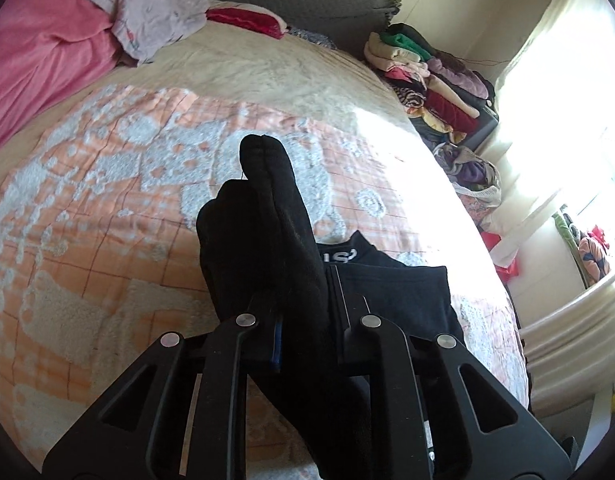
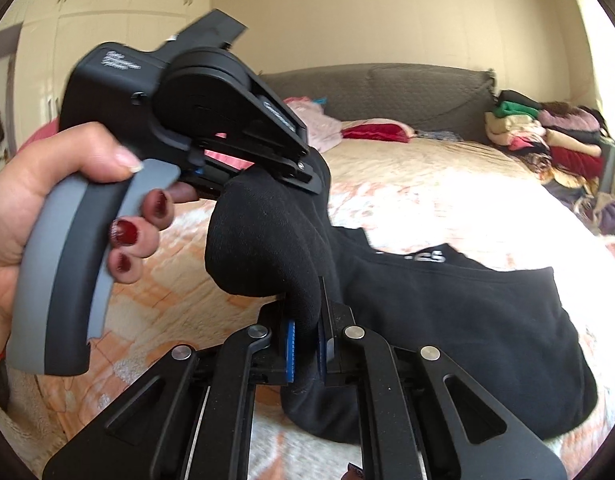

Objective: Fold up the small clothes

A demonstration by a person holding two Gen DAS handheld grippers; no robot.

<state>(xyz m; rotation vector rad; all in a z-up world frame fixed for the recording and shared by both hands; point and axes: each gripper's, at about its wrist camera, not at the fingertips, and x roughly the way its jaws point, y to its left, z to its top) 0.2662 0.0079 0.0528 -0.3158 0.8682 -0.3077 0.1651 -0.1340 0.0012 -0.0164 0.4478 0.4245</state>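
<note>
**Both tongs clamped on one black sock, lifted clear of the bed**

The right gripper [image 2: 307, 344] has its blue pads squeezed onto one end of a black sock [image 2: 263, 240], the cloth bunched between them. The left gripper [image 2: 307, 172], held in the person's left hand [image 2: 47, 208], bites the other end of that same sock, just beyond and above the right one; from its own camera the left gripper [image 1: 303, 316] shows its jaws drawn in close on the dark knit, with the sock [image 1: 267, 216] running forward from its tips. Held at both ends like this, the sock hangs in a soft bend between the two tools, off the bedspread. My guess is that this two-point hold is meant to let the ends be brought together for a fold or be stretched flat first.

Just past the tongs, on the right gripper's far side, a black garment [image 2: 467, 320] lies spread on the bed, white lettering at its edge. It seems parked there, either already handled or waiting; I cannot tell which.

Beneath everything is the orange-and-white quilt [image 1: 107, 200]. Farther out, at the head of the bed, lie a pink blanket [image 1: 35, 64] and a pale crumpled garment [image 1: 155, 12]. Off to the right stands a pile of folded clothes [image 1: 435, 80] beside the bright window [image 1: 579, 112].
</note>
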